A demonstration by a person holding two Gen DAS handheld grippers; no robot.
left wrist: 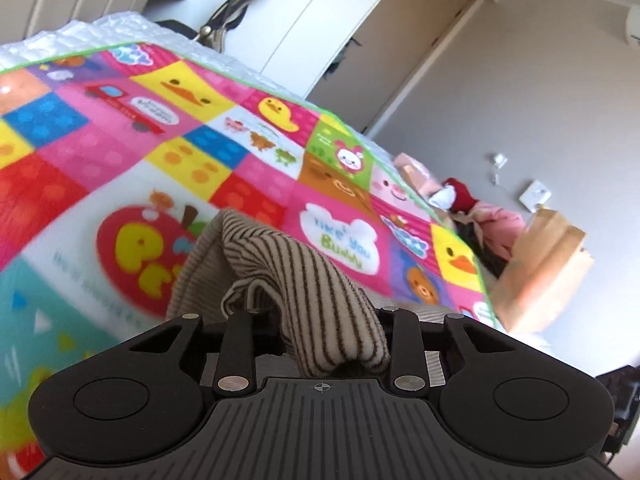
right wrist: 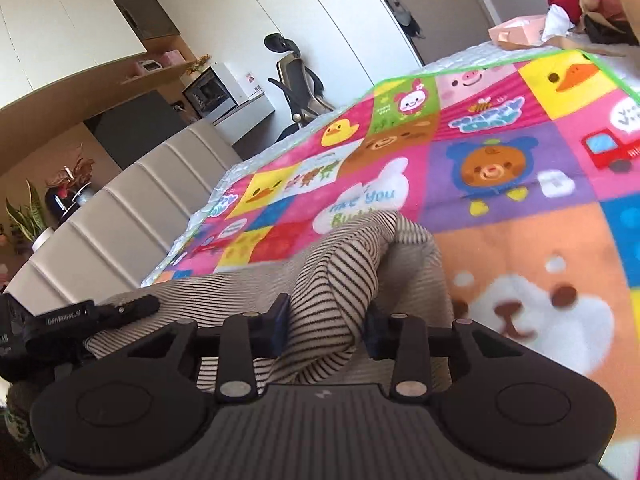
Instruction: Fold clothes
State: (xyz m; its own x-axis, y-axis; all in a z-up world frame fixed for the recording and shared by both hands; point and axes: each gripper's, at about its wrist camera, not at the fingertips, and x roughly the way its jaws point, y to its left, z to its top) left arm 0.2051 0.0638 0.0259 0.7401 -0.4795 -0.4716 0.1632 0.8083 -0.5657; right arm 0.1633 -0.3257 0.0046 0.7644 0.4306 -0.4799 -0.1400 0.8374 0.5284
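- My left gripper (left wrist: 320,320) is clamped on a bunched fold of the striped garment (left wrist: 296,264), lifted over the cartoon blanket (left wrist: 120,152).
- My right gripper (right wrist: 326,324) pinches the same striped cloth, above the blanket.

bright daylight | soft shadows | fisheye-bent edges | blanket (left wrist: 120,184) motion-blurred

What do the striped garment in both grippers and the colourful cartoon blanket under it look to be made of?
The cream, dark-striped garment looks like soft ribbed knit: fuzzy surface, limp rounded folds. The colourful cartoon-patchwork blanket looks like printed fleece or plush, matte, with slightly fuzzy print edges, though blur leaves that open.
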